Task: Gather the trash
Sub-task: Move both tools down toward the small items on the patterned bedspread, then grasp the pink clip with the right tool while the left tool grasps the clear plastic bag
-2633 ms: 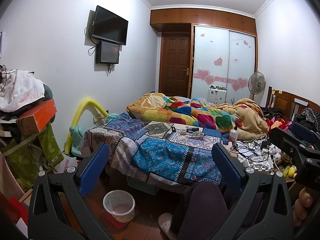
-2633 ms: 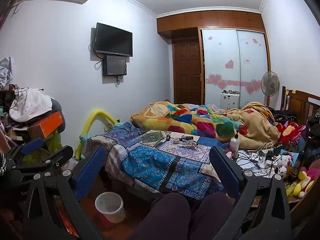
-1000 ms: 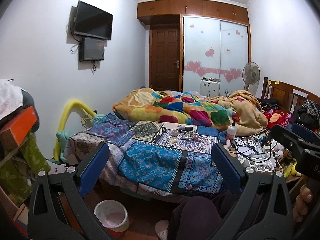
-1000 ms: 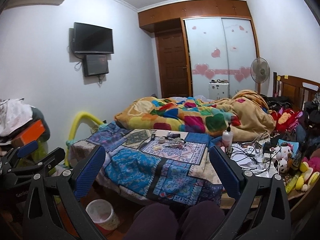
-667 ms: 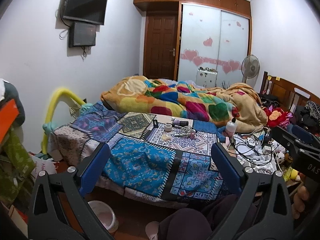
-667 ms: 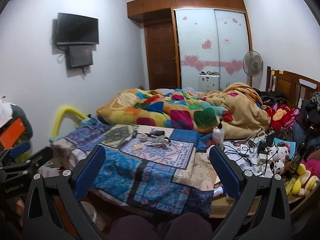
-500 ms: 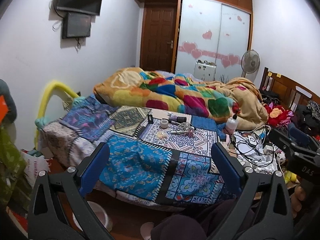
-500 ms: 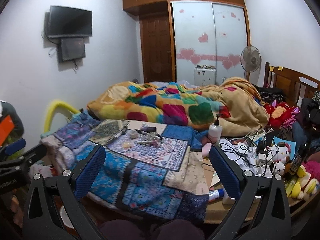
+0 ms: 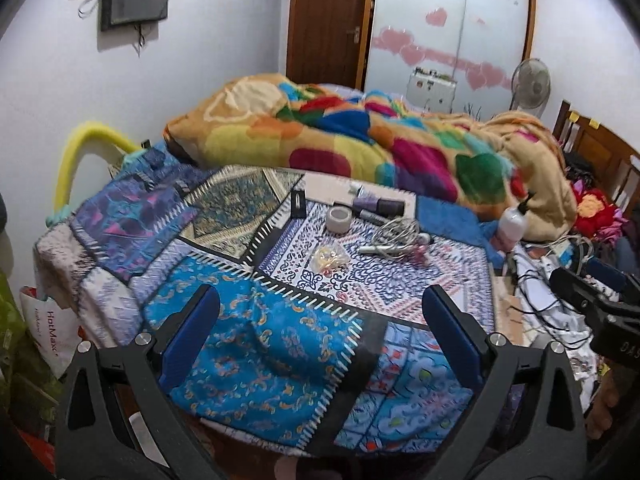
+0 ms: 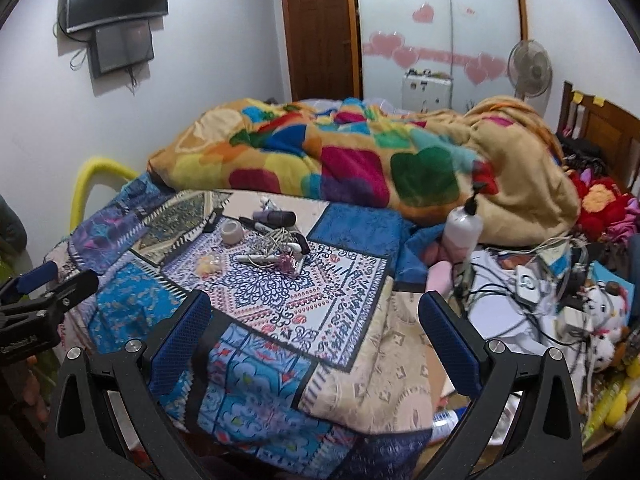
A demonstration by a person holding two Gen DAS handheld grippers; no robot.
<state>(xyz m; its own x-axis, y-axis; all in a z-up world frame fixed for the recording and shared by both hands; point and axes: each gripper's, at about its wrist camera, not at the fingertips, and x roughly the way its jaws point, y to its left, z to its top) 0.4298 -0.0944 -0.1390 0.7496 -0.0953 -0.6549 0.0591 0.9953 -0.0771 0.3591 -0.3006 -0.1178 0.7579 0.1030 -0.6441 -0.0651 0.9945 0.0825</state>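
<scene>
A crumpled clear wrapper with yellow bits [image 9: 330, 257] lies on the patterned bedspread [image 9: 256, 332]; it also shows in the right wrist view [image 10: 209, 264]. Near it are a tape roll [image 9: 338, 219], a dark bottle [image 9: 378, 205] and a tangle of white cable [image 9: 394, 236]. My left gripper [image 9: 320, 332] is open and empty, held over the bed's near edge. My right gripper [image 10: 314, 334] is open and empty, over the bedspread [image 10: 280, 312] further right.
A colourful blanket [image 9: 360, 140] is heaped across the bed behind the items. A white pump bottle [image 10: 463, 226] stands beside a cluttered side table of cables and chargers [image 10: 532, 280]. Stuffed toys [image 10: 604, 204] lie at the right. A yellow foam tube [image 9: 80, 148] arches by the left wall.
Both grippers have moved forward and closer to the bed. The items on the bedspread appear larger, and the white bin on the floor has dropped out of view.
</scene>
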